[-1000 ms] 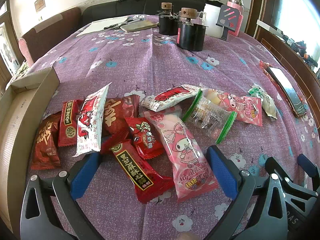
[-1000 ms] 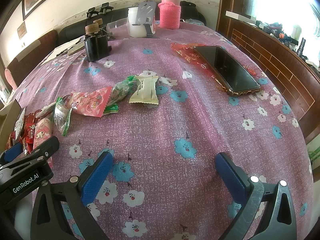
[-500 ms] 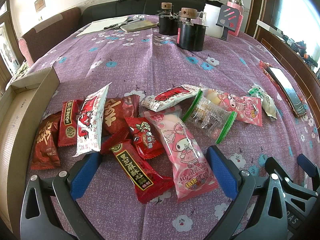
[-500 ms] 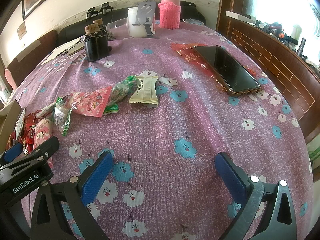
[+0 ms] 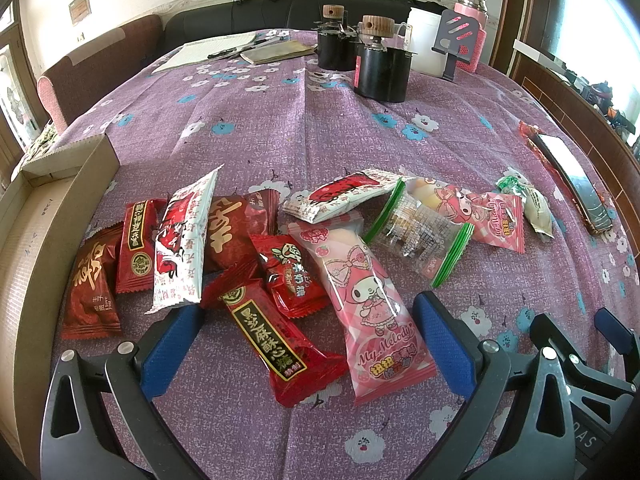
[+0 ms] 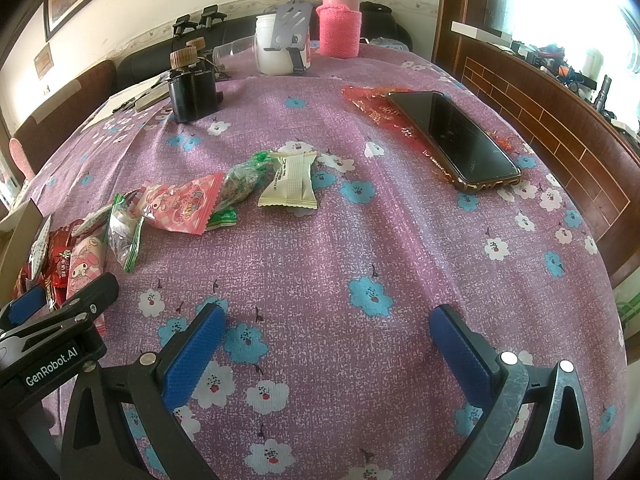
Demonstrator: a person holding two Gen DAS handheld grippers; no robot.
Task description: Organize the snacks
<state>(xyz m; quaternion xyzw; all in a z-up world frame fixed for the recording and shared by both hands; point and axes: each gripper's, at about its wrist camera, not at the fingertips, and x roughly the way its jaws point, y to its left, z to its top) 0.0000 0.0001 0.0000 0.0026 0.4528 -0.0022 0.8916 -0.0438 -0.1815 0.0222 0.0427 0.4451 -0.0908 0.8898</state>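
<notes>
Snacks (image 5: 280, 264) are lying in a loose heap on the tablecloth (image 5: 320, 120), just ahead of the left gripper (image 5: 308, 320), whose fingers are spread wide, gripping nothing; the right gripper (image 6: 328, 336) is likewise gaping over bare cloth. Crinkly, slippery flat foil packets are overlapping, so pinching the pink packet (image 5: 368, 296) across its narrow width and lifting should be cleanest, then carrying it left to the cardboard box (image 5: 48, 208).
</notes>
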